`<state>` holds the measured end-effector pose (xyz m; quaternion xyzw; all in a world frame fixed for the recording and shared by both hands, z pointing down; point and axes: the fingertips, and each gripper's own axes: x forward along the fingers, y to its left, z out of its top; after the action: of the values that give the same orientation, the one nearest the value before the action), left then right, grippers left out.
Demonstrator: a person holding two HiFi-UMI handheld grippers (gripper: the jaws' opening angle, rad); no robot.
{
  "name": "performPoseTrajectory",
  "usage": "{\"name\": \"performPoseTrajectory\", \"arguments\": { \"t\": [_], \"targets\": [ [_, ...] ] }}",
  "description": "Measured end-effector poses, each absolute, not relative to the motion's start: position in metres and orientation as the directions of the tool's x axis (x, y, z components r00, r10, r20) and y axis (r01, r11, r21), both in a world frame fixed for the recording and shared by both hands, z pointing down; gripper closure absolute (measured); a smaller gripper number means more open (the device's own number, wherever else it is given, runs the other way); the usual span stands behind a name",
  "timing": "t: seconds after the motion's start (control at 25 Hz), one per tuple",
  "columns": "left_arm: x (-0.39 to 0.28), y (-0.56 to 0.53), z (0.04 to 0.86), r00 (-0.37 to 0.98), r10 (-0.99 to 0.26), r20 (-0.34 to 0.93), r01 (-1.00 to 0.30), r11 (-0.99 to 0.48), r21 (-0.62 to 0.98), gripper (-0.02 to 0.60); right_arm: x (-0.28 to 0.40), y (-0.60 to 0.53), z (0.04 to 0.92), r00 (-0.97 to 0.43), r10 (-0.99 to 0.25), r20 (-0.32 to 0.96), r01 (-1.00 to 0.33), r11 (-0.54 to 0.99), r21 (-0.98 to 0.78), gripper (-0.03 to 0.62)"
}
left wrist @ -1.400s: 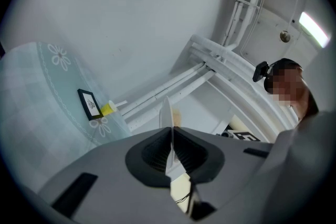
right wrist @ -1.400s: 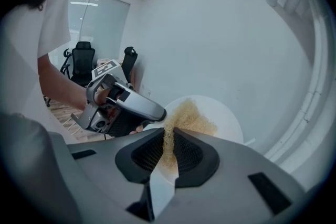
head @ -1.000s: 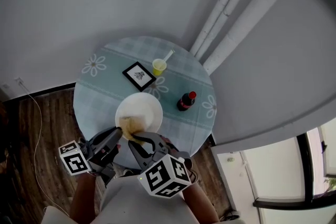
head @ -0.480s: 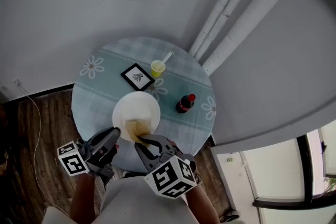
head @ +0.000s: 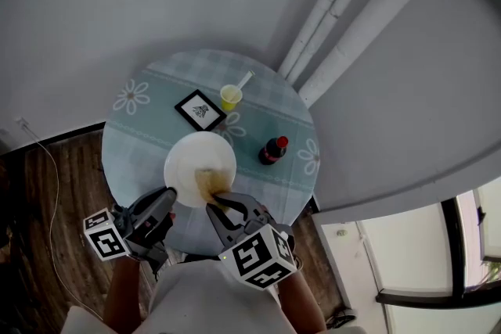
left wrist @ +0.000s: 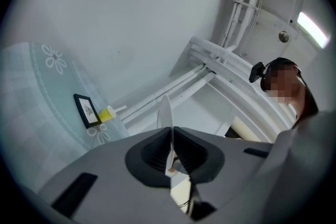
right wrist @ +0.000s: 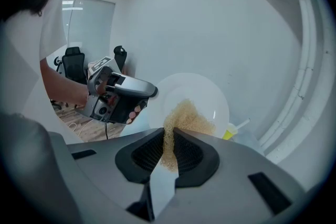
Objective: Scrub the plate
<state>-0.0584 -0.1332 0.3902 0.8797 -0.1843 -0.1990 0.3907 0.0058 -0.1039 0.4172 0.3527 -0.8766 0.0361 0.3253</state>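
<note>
As left gripper (left wrist: 170, 139) pinches plate (right wrist: 206, 91), right gripper (right wrist: 170, 148) holds scourer (right wrist: 185, 115) against it.

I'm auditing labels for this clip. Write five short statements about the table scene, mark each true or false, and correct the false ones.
1. The right gripper is shut on a tan scrub pad. True.
2. The left gripper is empty. False: it is shut on the rim of the white plate.
3. The dark bottle has a red cap. True.
4. The yellow cup stands on the plate. False: it stands on the table beside the black frame.
5. The table is square. False: it is round.
</note>
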Motion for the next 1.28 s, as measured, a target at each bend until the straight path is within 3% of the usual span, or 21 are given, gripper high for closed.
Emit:
{"name": "performPoseTrajectory", "arguments": {
  "t": [0.64, 1.28],
  "targets": [
    [-0.034, -0.118, 0.39, 0.901, -0.39, -0.192, -0.119, -0.645, 0.755, 0.557, 0.034, -0.13, 0.395, -0.497, -0.694, 0.521, -0.742, 0.651, 0.161, 0.533],
    [-0.037, -0.117, 0.396, 0.893, -0.402, -0.201, -0.103, -0.619, 0.779, 0.557, -0.014, -0.103, 0.399, -0.6, -0.597, 0.533, -0.622, 0.767, 0.159, 0.533]
  ]
}}
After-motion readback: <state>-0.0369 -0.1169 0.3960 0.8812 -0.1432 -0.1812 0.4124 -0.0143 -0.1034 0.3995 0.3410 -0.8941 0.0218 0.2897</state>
